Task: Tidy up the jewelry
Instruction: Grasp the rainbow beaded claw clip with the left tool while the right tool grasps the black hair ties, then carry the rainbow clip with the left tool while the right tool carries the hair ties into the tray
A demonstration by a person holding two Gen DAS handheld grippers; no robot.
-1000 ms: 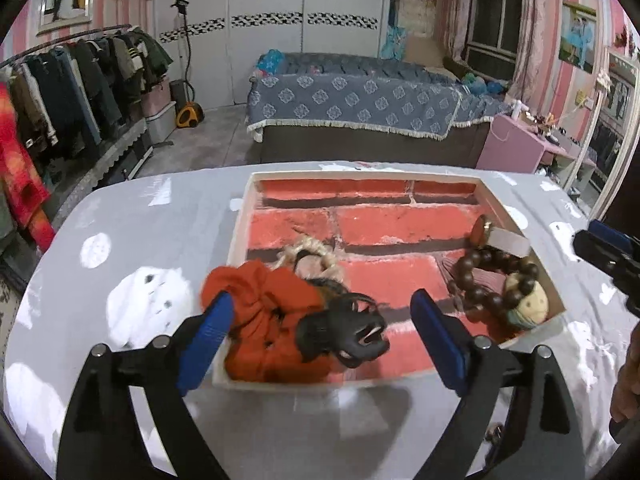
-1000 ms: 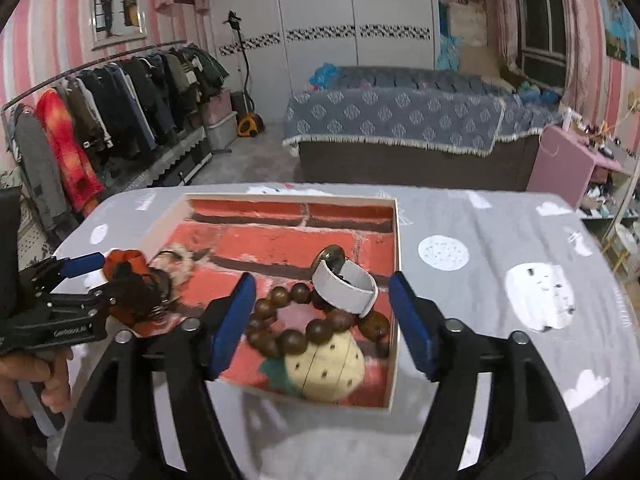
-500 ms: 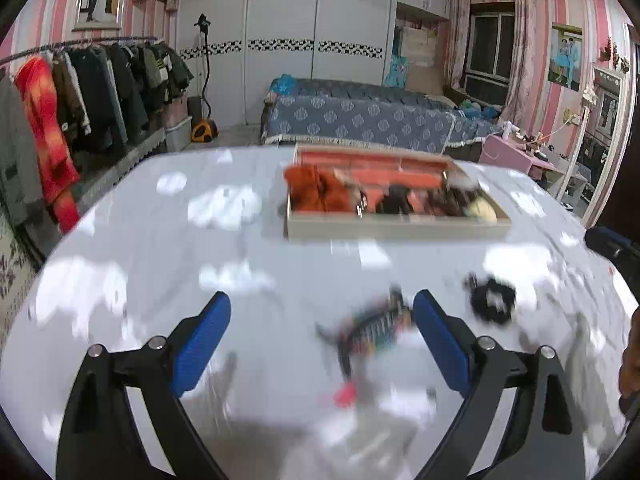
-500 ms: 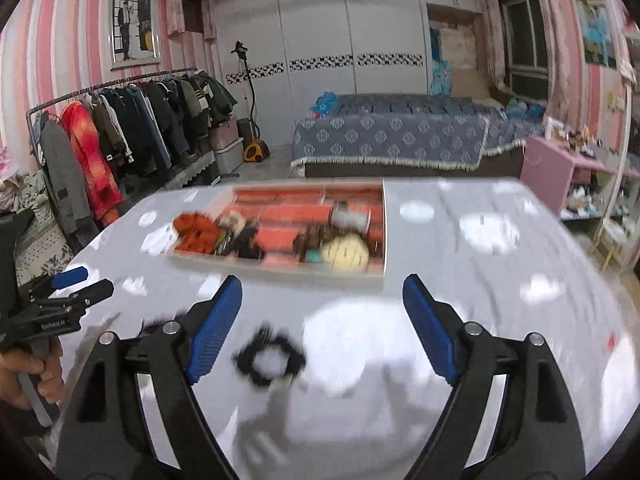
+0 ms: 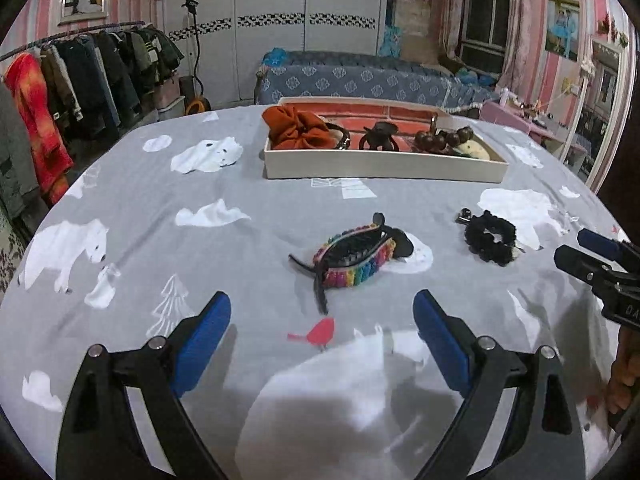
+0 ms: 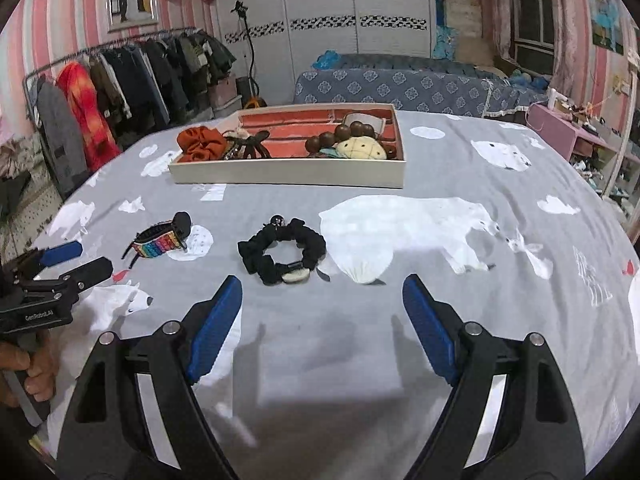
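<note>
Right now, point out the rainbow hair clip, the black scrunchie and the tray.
rainbow hair clip (image 5: 356, 256), left wrist view, on its striped side.
black scrunchie (image 6: 280, 252), right wrist view, on its ruffled ring.
tray (image 6: 288, 172), right wrist view, on its near wall.

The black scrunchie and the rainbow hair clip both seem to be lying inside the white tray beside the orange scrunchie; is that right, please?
Not quite. The black scrunchie and the rainbow hair clip lie on the grey tablecloth, in front of the white tray, as the right wrist view shows. Only the orange scrunchie is inside it.
</note>
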